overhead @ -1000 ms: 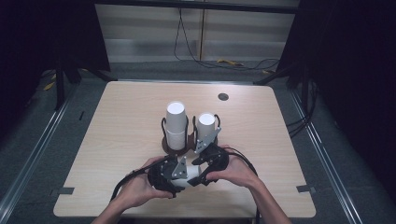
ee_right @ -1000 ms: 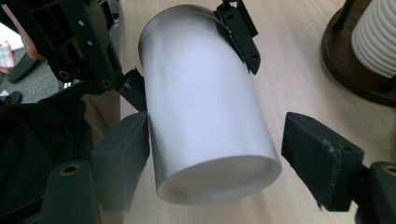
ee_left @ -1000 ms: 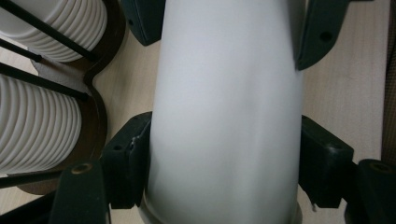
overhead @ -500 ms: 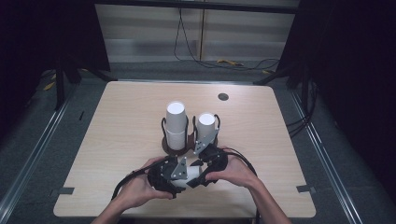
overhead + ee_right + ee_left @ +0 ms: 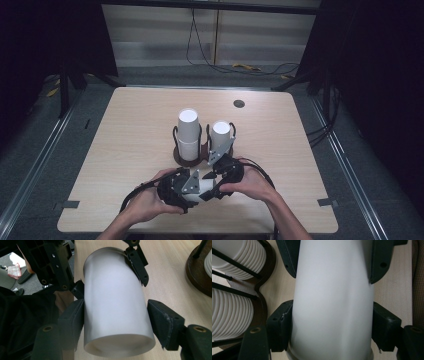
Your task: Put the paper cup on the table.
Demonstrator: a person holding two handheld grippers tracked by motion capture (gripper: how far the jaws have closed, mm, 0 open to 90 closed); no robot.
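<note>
At the near edge of the tabletop [image 5: 125, 130], between the person's two hands, a white paper cup [image 5: 202, 186] lies on its side, held off the wood. Taking it from the left: the left tongs [image 5: 192, 186] are clamped on the cup, and the left gripper view shows their pads [image 5: 280, 327] pressed flat against both of its walls. Next comes the cup itself, just in front of the dark wooden cup holder [image 5: 200, 155] with its two upright stacks of cups [image 5: 188, 132]. On the right, the right tongs [image 5: 116, 322] have just been closing around the cup's other end; their left pad looks to be against the wall, while the right pad [image 5: 162, 320] stands slightly off it, so they are narrow but not yet gripping.

This looks like a handover or a pulling apart of nested cups. It would go best with the left grip held steady while the right closes square across the wall, gently enough not to crush the paper.
</note>
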